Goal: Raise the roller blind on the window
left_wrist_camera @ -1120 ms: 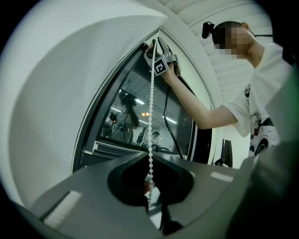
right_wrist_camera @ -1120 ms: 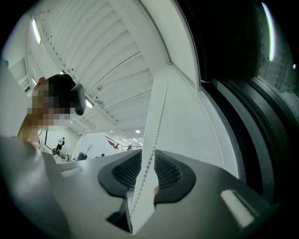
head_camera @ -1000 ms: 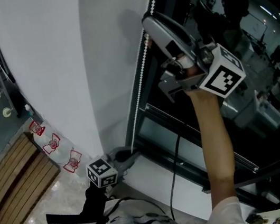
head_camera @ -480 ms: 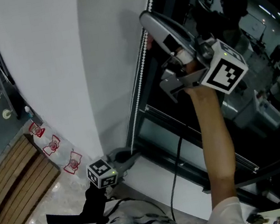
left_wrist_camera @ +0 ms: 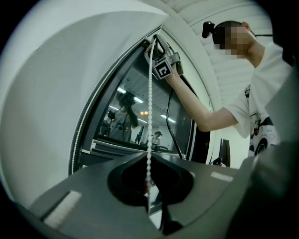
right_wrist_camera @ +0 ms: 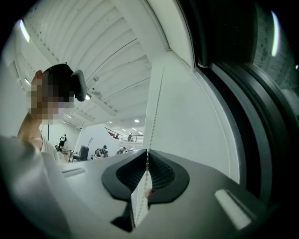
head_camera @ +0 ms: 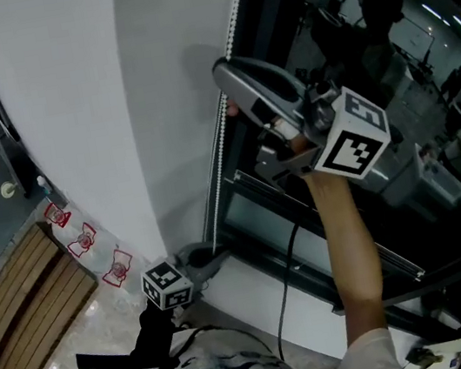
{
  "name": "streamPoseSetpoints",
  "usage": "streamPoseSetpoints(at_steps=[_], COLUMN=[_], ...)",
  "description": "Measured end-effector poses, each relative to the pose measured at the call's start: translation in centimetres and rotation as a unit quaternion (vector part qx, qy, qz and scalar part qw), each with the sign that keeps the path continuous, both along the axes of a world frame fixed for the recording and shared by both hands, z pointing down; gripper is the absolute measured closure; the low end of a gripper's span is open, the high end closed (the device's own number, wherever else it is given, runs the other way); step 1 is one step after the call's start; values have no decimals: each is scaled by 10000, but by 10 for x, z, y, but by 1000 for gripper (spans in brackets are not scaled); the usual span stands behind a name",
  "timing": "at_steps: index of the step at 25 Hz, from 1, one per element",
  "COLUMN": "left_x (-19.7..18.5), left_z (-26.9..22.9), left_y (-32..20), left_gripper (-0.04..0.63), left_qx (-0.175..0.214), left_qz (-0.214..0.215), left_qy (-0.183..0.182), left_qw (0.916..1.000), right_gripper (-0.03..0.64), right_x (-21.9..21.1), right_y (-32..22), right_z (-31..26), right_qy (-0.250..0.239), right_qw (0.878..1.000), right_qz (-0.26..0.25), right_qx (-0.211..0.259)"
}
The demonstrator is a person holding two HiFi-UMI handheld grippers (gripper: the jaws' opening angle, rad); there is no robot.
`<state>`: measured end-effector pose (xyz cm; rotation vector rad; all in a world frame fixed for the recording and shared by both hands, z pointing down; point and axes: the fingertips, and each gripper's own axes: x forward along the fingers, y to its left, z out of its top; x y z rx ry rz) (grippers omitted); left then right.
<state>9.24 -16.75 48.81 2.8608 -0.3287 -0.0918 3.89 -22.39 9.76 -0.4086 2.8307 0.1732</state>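
The white roller blind [head_camera: 69, 119] hangs beside the dark window [head_camera: 393, 106]. Its white bead chain [head_camera: 222, 127] runs down the blind's edge. My right gripper [head_camera: 225, 92] is raised on an outstretched arm; its jaws have just been closing and are shut on the bead chain [right_wrist_camera: 155, 102], which enters the right gripper [right_wrist_camera: 147, 153] at the tips. Low near the sill, my left gripper [head_camera: 216, 251] stays level. The bead chain [left_wrist_camera: 149, 107] drops from the right gripper [left_wrist_camera: 152, 44] into the left gripper [left_wrist_camera: 148, 156], whose jaws are shut on it.
A black cable [head_camera: 286, 275] hangs down over the white sill [head_camera: 259, 298]. Red-and-white signs [head_camera: 89, 235] and wooden slats [head_camera: 20, 296] lie on the floor at the left. A black device [head_camera: 113, 368] sits at the person's waist.
The right gripper has come down and to the left along the bead chain. The left gripper has stayed where it was.
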Motion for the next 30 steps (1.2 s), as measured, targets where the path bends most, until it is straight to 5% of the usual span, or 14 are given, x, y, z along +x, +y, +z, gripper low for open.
streamPoseSetpoints(at_steps=[16, 30], left_x=[3, -1], left_z=[4, 11], left_y=[4, 3], left_gripper=[597, 597], left_qx=[-27, -128], left_qz=[89, 28], left_qy=[-71, -120], left_qw=[9999, 9998], right_gripper=[603, 603], right_x=[3, -12], right_y=[2, 8], right_z=[126, 275], right_qy=[496, 1237], right_qw=[9952, 9757], right_qz=[163, 151], right_qx=[-823, -1802])
